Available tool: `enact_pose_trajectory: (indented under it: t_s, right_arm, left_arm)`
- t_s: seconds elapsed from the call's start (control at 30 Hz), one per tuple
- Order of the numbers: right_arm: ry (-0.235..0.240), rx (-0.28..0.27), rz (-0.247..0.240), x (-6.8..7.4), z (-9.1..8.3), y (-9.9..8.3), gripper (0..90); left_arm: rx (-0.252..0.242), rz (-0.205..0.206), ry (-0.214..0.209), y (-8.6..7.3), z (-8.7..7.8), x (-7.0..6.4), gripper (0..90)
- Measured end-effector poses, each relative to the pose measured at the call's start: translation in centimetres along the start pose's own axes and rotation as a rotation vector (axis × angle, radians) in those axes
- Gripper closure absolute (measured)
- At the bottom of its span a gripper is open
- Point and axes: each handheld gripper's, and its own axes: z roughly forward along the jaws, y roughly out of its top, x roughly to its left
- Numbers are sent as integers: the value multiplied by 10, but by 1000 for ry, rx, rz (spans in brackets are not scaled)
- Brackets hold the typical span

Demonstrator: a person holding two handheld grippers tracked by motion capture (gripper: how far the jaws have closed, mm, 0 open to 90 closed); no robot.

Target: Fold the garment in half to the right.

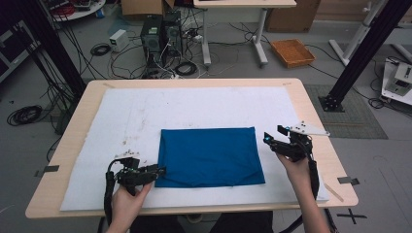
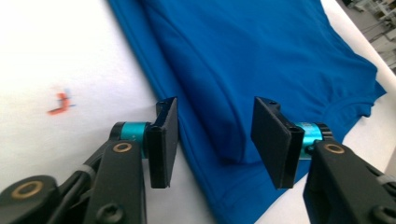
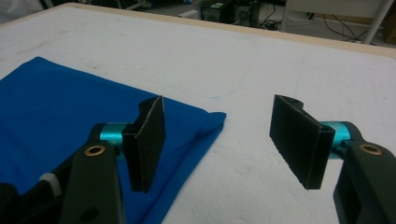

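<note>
A blue garment (image 1: 209, 156), folded into a rectangle, lies on the white mat (image 1: 145, 111) in the middle of the table. My left gripper (image 1: 161, 171) is open at the garment's near left corner; in the left gripper view its jaws straddle a fold of the blue cloth (image 2: 219, 93) without closing on it (image 2: 215, 140). My right gripper (image 1: 268, 140) is open beside the garment's right edge, near the far right corner. In the right gripper view the cloth corner (image 3: 205, 122) lies between its jaws and nothing is held (image 3: 219, 140).
The wooden table edge (image 1: 311, 107) frames the mat. Small brown stains (image 1: 127, 143) mark the mat to the left of the garment, and a red mark (image 2: 60, 103) shows near the left gripper. Beyond the table are cables, computer towers (image 1: 160, 31) and an orange tray (image 1: 292, 52) on the floor.
</note>
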Motion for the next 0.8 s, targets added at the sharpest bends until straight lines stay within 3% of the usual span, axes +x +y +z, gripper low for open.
enact_pose_trajectory:
  t_s: [0.17, 0.27, 0.43, 0.57, 0.6, 0.63, 0.67, 0.7, 0.73, 0.8]
  right_arm:
    - [36, 14, -18, 16, 13, 4, 363]
    - [58, 25, -25, 24, 21, 8, 375]
    - [133, 28, -58, 59, 50, 27, 435]
    - [187, 64, -88, 86, 78, 42, 443]
    - [187, 64, -88, 86, 78, 42, 443]
    - [206, 81, -97, 100, 93, 49, 452]
    - [206, 81, -97, 100, 93, 49, 452]
    - [223, 104, -106, 116, 111, 56, 466]
    - [223, 104, -106, 116, 111, 56, 466]
    - [234, 118, -127, 134, 132, 64, 496]
  left_arm:
    - [4, 14, -1, 0, 5, -6, 519]
    - [5, 22, 12, 0, 6, -7, 575]
    - [4, 35, 52, 0, 6, -9, 651]
    - [8, 58, 68, -1, 7, -9, 721]
    - [8, 58, 68, -1, 7, -9, 735]
    - [10, 69, 76, -1, 7, -10, 748]
    - [10, 69, 76, -1, 7, -10, 762]
    - [7, 73, 80, -1, 8, -10, 779]
    - [7, 73, 80, -1, 8, -10, 787]
    - [10, 88, 90, 0, 8, -10, 807]
